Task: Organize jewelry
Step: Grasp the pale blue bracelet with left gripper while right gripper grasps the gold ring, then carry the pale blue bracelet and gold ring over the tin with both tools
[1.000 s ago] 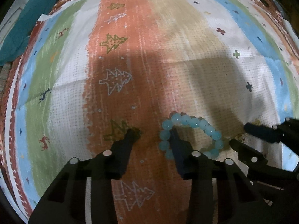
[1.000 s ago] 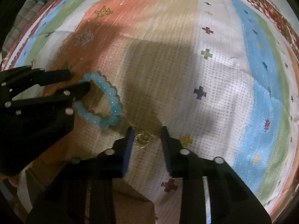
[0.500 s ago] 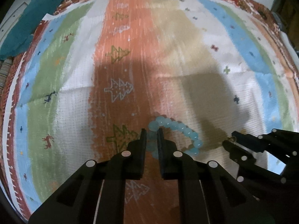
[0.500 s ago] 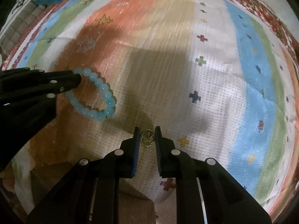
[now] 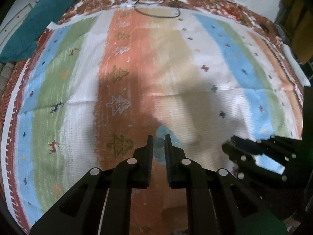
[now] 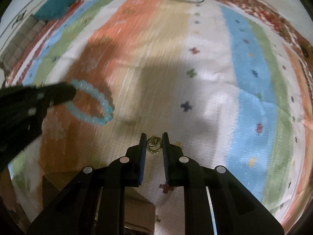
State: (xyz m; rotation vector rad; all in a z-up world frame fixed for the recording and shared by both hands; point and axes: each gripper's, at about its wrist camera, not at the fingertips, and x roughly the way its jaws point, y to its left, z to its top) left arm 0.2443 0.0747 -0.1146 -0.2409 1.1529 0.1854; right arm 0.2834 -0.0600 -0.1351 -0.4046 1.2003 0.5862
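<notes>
A pale blue bead bracelet sits between the fingers of my left gripper, which is shut on it and holds it above the striped cloth. In the right wrist view the bracelet hangs from the left gripper's tips at the left. My right gripper is shut on small gold rings, also lifted off the cloth. The right gripper shows in the left wrist view at the lower right.
A thin dark cord loop lies at the cloth's far edge. A teal cloth lies at the far left. A brown box corner sits below the right gripper.
Both grippers have closed: the left on the blue bracelet, the right on the gold rings. Both have risen off the cloth with their pieces, so more of the cloth shows.
</notes>
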